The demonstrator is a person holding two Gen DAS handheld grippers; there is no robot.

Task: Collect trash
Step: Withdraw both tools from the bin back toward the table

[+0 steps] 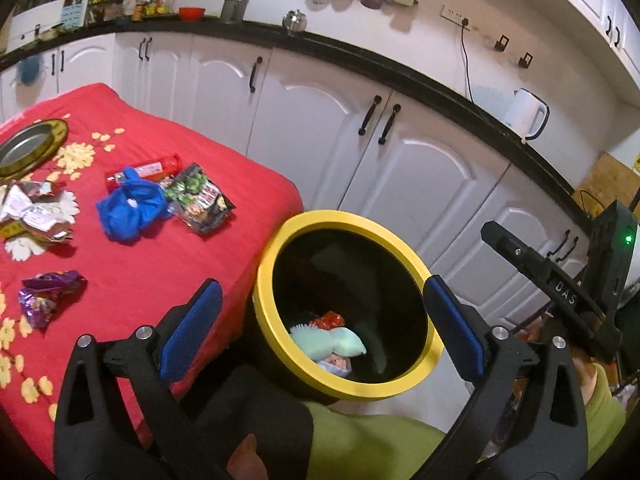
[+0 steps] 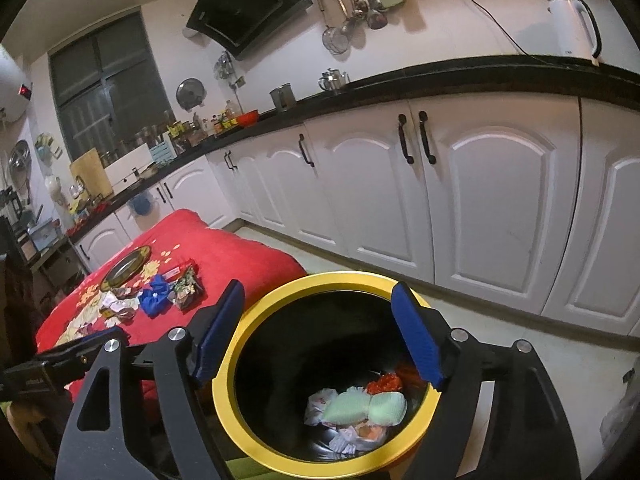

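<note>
A black bin with a yellow rim (image 1: 276, 240) stands beside the red-clothed table (image 1: 132, 280). At its bottom lie a mint-green item (image 1: 344, 340), a red wrapper (image 1: 328, 320) and white paper. My left gripper (image 1: 322, 292) hangs open above the bin's mouth with nothing between its blue pads. My right gripper (image 2: 320, 288) is open over the same bin (image 2: 224, 392), also holding nothing. On the table lie a crumpled blue item (image 1: 128, 208), a dark snack wrapper (image 1: 200, 200), a red tube (image 1: 156, 166), a purple wrapper (image 1: 48, 296) and crumpled pale wrappers (image 1: 32, 212).
A round metal tin lid (image 1: 28, 148) rests at the table's far left. White cabinets (image 1: 400, 184) under a black counter run behind the bin, with a white kettle (image 1: 528, 112) on top. A green sleeve (image 1: 360, 440) shows below the bin.
</note>
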